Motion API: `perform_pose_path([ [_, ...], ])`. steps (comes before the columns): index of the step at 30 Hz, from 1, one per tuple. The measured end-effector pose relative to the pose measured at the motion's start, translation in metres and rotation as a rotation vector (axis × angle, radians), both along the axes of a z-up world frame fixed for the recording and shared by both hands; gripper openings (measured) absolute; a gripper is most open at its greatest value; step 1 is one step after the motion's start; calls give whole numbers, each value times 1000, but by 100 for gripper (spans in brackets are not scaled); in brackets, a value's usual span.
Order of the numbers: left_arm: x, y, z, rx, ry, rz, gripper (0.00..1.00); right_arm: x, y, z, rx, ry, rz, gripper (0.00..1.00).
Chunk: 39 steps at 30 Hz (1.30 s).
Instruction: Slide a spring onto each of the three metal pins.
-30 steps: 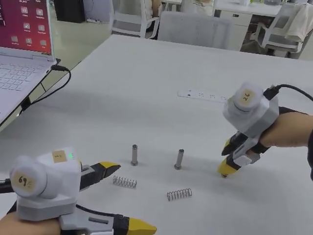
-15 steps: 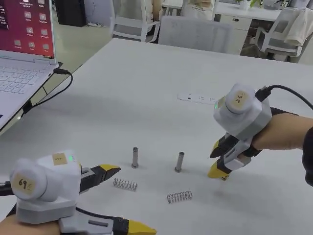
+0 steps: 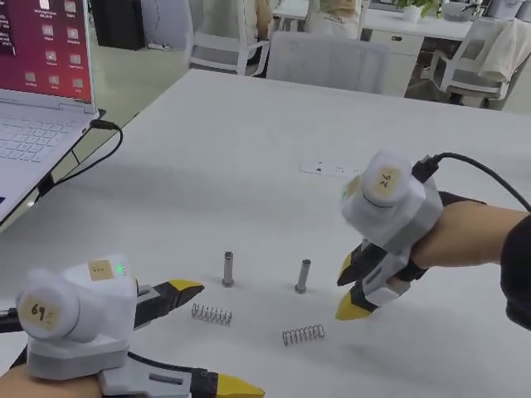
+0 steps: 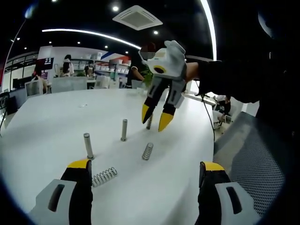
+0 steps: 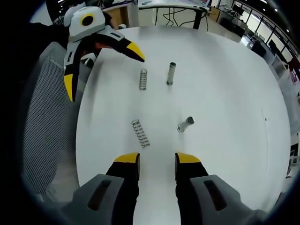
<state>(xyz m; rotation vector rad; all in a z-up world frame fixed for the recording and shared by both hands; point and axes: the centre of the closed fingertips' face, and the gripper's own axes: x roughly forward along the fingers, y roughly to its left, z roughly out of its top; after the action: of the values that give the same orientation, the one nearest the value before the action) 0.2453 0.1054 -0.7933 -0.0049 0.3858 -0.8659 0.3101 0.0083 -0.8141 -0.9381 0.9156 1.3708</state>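
Note:
Two short metal pins [image 3: 227,269] [image 3: 303,276] stand upright on the white table [image 3: 249,149]. A loose spring [image 3: 211,313] lies in front of the left pin, and another spring [image 3: 303,334] lies in front of the right pin. My left gripper [image 3: 214,336] is open wide near the first spring [image 4: 104,176], with nothing held. My right gripper [image 3: 347,292] hovers just right of the right pin, open and holding nothing. In the left gripper view a thin upright piece [image 4: 149,122] shows behind the right gripper's fingers [image 4: 165,119], too small to identify. The right gripper view has both pins [image 5: 170,73] [image 5: 186,124] and both springs [image 5: 143,78] [image 5: 140,133].
An open laptop [image 3: 33,99] sits at the far left with a black cable [image 3: 91,153] trailing from it. A white power strip [image 3: 332,169] lies beyond the pins. Office chairs [image 3: 328,58] stand past the table's far edge.
My right gripper has lifted off the table and moved left, closer to the right pin. The left gripper, pins and springs have stayed put.

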Motion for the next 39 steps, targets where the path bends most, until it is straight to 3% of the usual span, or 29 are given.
perform_pose_path([
  [17,-3,-1,1,5,-4,-12,91,-26,22,-16,-9,23,68,24],
  [39,-5,-7,-2,5,9,-30,87,-25,18,-47,-80,12,119,16],
])
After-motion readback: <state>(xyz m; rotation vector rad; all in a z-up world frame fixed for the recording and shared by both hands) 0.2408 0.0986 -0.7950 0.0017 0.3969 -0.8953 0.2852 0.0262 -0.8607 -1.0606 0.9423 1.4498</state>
